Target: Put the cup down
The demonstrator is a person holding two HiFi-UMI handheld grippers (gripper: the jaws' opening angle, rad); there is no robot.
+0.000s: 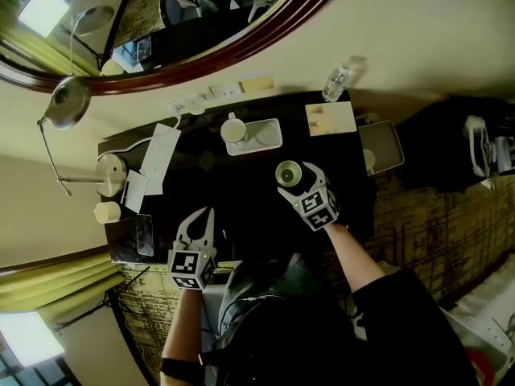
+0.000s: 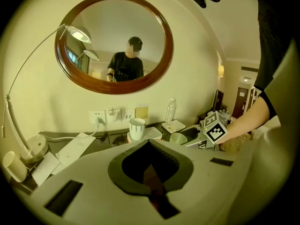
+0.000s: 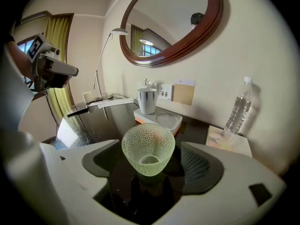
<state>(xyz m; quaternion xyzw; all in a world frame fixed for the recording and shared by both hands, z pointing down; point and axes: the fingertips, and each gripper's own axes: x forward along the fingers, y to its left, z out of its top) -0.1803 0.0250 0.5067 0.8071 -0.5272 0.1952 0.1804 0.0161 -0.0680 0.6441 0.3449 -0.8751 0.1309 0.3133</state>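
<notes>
Cup (image 3: pixel 148 149): sitting upright on dark worktop (image 3: pixel 101 118), mid-frame.
Right tongs (image 3: pixel 152 159): gaping apart around it.
Left tongs (image 2: pixel 149 149): pressing together, empty.

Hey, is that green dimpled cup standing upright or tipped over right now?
Upright: the cup stands on the dark desk, mouth up, between the right claw's parted jaws, neither pad touching it.

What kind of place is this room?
Probably a hotel room: an oval wood-framed mirror above a black desk, a white rectangular tray holding a white ceramic mug, and a clear plastic water bottle.
</notes>
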